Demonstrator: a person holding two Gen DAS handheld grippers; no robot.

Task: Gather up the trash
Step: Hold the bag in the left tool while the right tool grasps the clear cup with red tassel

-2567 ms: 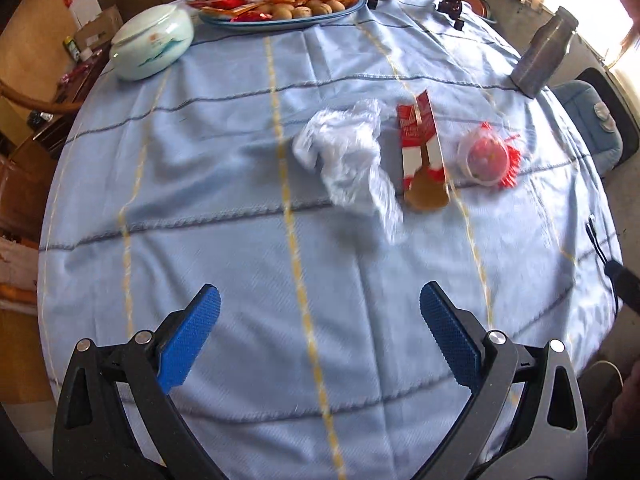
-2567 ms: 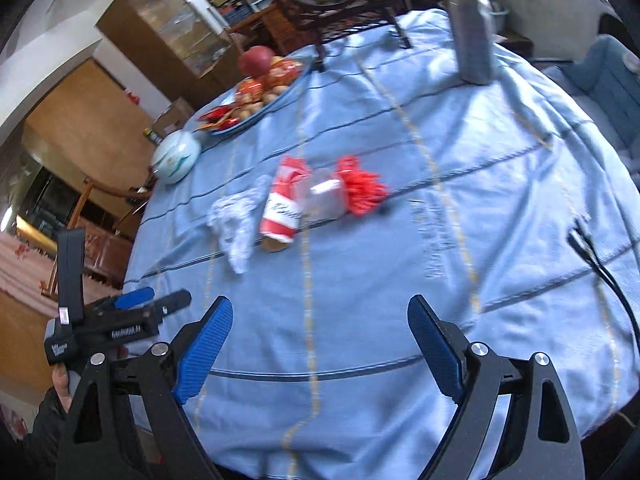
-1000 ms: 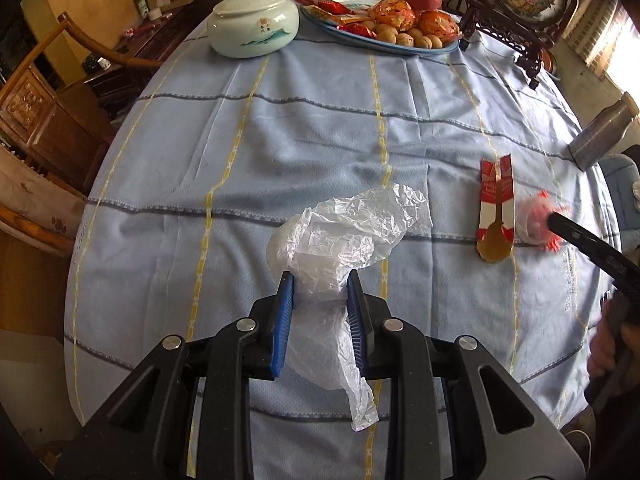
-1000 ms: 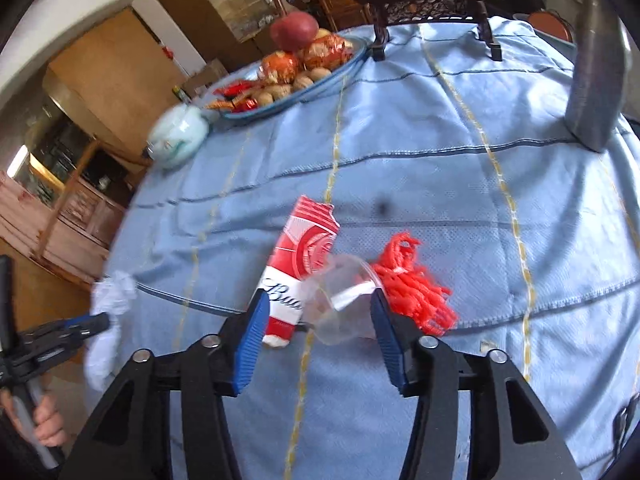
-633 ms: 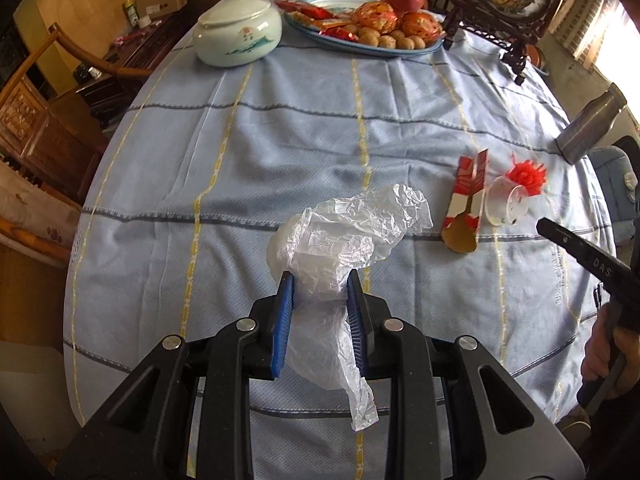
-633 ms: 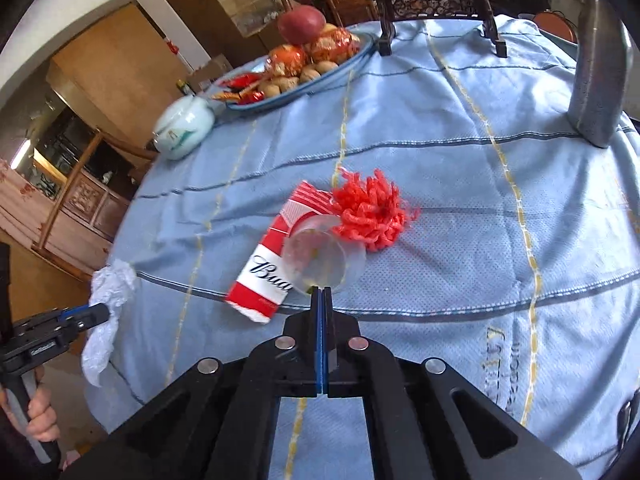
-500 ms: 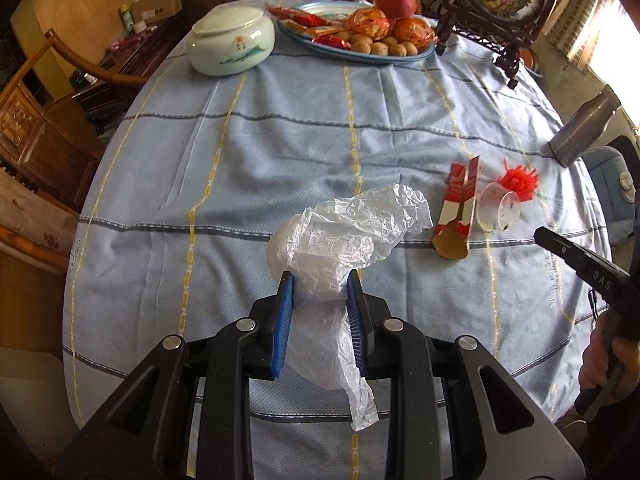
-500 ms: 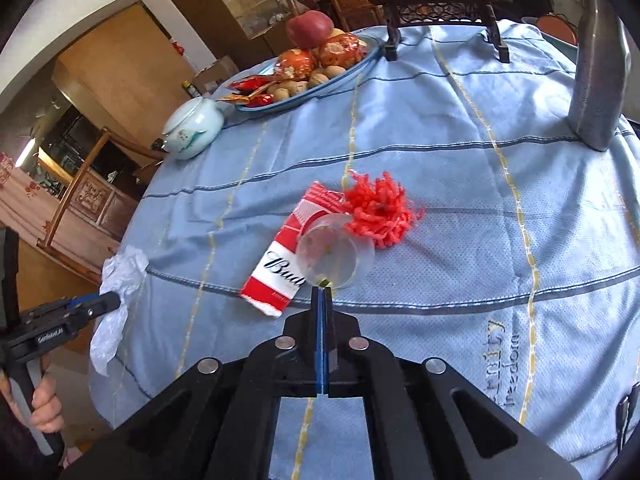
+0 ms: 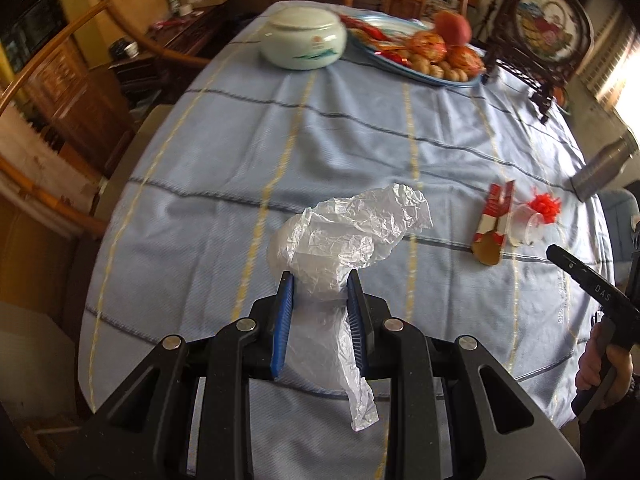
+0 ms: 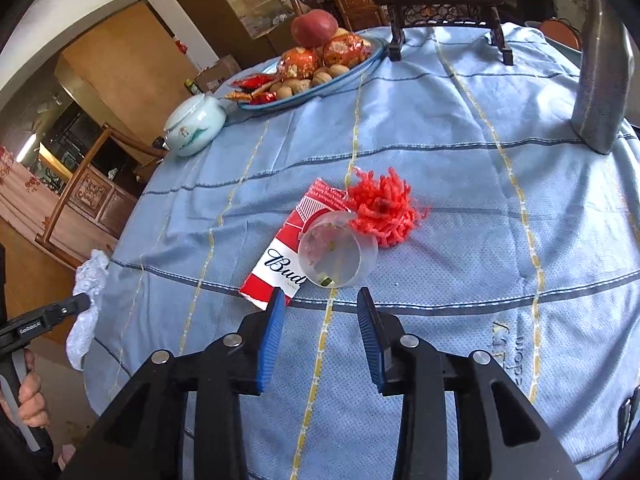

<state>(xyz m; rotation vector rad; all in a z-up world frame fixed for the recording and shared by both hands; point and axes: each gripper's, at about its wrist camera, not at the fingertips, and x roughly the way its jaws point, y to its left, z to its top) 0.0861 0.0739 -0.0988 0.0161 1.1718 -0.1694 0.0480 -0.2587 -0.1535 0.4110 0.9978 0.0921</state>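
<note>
Left tongs (image 9: 320, 284): clamped on crumpled plastic bag (image 9: 348, 236), held above the bench (image 9: 200, 184), as in the earlier frames; view has swung, so the lidded jar (image 9: 302, 42) now sits nearer centre top.

Right tongs (image 10: 321, 300): half a second ago shut with nothing between; jaws have just been opening, now part-way open and empty, pads short of the plastic cup (image 10: 338, 254). Cup unchanged since then: on its side, mouth toward the tongs, bits of residue inside, not identifiable.

Relative to the cup: red carton (image 10: 298, 244) touching its left side, flat; red ribbon tuft (image 10: 380, 210) touching behind; metal flask (image 10: 602, 80) well behind, right; plate (image 10: 360, 66) well behind, left, holding fruit, walnuts, red wrappers.
</note>
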